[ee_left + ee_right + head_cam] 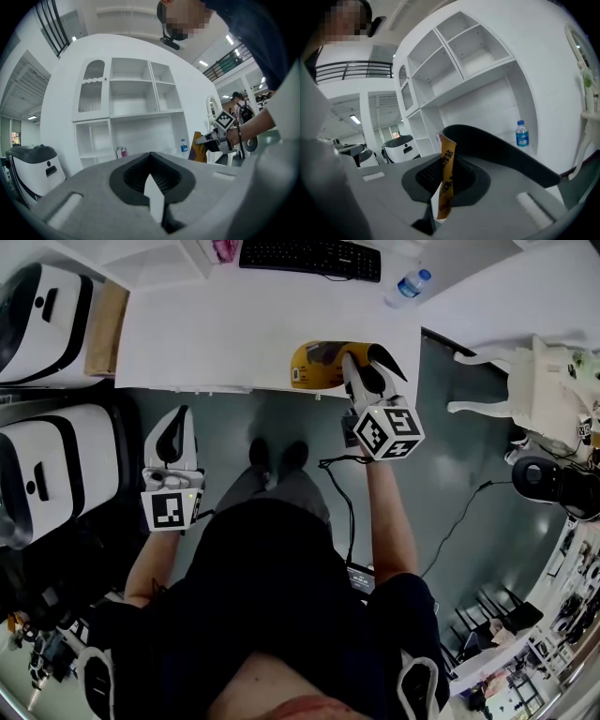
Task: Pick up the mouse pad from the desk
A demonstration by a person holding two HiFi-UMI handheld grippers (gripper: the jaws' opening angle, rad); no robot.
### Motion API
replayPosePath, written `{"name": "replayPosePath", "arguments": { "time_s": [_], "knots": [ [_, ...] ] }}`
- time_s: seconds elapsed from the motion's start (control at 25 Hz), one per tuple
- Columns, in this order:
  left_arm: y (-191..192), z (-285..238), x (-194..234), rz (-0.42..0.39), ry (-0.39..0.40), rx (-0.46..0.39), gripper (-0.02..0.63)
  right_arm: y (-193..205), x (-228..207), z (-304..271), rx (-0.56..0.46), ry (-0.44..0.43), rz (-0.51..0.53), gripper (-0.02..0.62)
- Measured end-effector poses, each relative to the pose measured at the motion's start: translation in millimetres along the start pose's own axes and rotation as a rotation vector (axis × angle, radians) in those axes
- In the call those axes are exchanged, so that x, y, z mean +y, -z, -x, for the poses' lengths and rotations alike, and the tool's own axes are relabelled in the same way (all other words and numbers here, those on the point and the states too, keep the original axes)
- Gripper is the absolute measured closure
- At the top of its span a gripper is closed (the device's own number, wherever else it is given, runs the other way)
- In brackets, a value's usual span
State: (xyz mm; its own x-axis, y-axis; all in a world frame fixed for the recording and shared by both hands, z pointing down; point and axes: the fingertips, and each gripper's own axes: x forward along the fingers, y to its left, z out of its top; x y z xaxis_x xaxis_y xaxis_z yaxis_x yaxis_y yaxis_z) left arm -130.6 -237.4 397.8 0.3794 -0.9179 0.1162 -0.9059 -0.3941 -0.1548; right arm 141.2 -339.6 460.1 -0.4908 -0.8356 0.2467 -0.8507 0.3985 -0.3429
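The mouse pad (pixel 314 367) is yellow on top and black underneath, and it hangs tilted over the front edge of the white desk (pixel 216 334). My right gripper (pixel 364 357) is shut on the pad's right side. In the right gripper view the pad (pixel 447 164) stands edge-on between the closed jaws of that gripper (pixel 440 197), its black underside curving off to the right. My left gripper (pixel 178 420) hangs below the desk edge over the floor; its jaws (pixel 152 187) are shut and empty. The left gripper view shows the pad (pixel 199 151) held off to the right.
A black keyboard (pixel 309 257) and a water bottle (pixel 409 284) sit at the desk's far side. White machines (pixel 47 306) stand to the left and a white chair (pixel 525 381) to the right. A white shelf unit (pixel 131 108) rises behind the desk. Cables lie on the floor.
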Motion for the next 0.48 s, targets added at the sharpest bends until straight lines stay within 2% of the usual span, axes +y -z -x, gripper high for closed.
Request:
{"name": "replayPosePath", "arguments": {
  "time_s": [0.12,0.28,0.48],
  "knots": [
    [-7,-2,-1,0.026,-0.011,-0.021,0.604,-11,5,14,-0.011,0.03,0.098,0.577],
    [-9,-1,-4,-0.012,0.011,-0.021,0.604,-25,13,34,-0.036,0.067,0.213,0.577],
    [-15,-2,-7,-0.014,0.022,-0.026,0.604,-42,24,60,-0.067,0.108,0.313,0.577]
  ]
}}
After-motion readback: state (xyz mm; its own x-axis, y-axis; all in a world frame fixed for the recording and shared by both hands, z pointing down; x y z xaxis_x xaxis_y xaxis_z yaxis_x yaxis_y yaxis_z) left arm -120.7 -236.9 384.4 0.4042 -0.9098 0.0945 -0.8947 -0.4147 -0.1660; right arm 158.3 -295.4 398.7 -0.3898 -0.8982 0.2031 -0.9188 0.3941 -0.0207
